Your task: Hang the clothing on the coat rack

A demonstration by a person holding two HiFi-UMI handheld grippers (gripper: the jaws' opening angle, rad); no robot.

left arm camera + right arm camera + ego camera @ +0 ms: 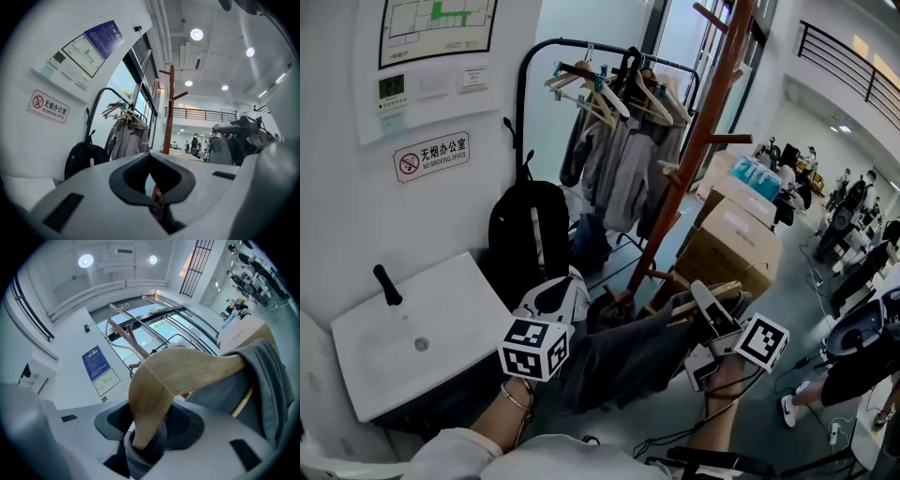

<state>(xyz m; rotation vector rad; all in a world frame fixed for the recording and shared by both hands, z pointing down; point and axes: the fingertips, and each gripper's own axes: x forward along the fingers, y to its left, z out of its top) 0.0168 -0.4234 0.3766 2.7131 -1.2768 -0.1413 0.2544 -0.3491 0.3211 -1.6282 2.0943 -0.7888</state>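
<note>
A grey garment (628,361) hangs on a wooden hanger (720,292). My right gripper (709,309) is shut on that hanger, near the foot of the brown wooden coat rack (698,150). In the right gripper view the hanger's curved arm (187,371) runs down into the right gripper (149,430), with grey cloth (265,380) draped at the right. My left gripper (558,292) is beside the garment at the left. Its jaws stand together in the left gripper view (155,190) with no cloth between them. That view shows the coat rack (167,112) ahead and the garment (220,151) at the right.
A black clothes rail (581,47) with grey clothes on hangers stands behind the coat rack. A black backpack (530,230) leans by the wall beside a white sink (412,347). Cardboard boxes (736,244) lie right of the rack. People are in the office at the right (853,206).
</note>
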